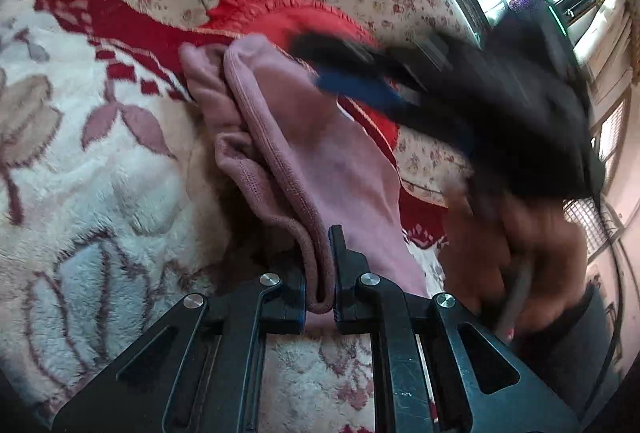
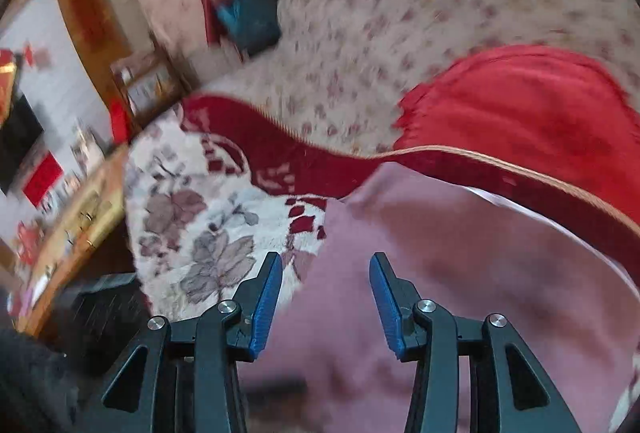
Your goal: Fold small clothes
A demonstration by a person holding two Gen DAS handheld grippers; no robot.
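your left gripper [image 1: 320,273] is clamped on the hem of the pink garment [image 1: 320,153], which trails off toward 11 o'clock over the fluffy floral blanket [image 1: 100,193]. your right gripper [image 2: 326,297] has its jaws apart with nothing pinched, hovering over that pink cloth, and a red garment [image 2: 520,105] lies at 1 o'clock.

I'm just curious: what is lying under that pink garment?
Under the pink garment lies a fluffy cream blanket with leaf patterns and a dark red border. Behind it sits a red cloth on flowered fabric. What lies directly beneath the garment's middle is covered.
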